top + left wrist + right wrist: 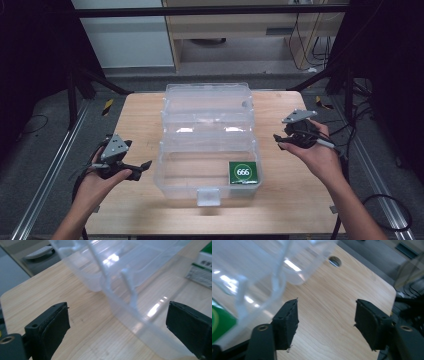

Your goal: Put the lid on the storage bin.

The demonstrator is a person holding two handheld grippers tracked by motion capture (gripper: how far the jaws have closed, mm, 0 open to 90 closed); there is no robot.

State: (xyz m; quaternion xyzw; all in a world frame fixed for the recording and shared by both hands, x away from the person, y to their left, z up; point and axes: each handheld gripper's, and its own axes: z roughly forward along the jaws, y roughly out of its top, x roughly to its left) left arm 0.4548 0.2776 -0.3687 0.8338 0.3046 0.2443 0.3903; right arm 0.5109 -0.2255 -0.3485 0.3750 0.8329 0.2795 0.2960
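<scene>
Roughly | left gripper (136, 169) jaws apart, empty | right gripper (285, 142) jaws apart, empty | clear plastic box (207, 145) sat open between them on wooden table (140, 120) | green 666 pack (243, 172) inside box, nearer right gripper | grey floor (45, 145), dark room beyond

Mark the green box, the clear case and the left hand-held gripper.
green box (243, 172), high view, top face with the 666.
clear case (207, 197), high view, front latch.
left hand-held gripper (143, 168), high view, between its jaw tips.
</scene>
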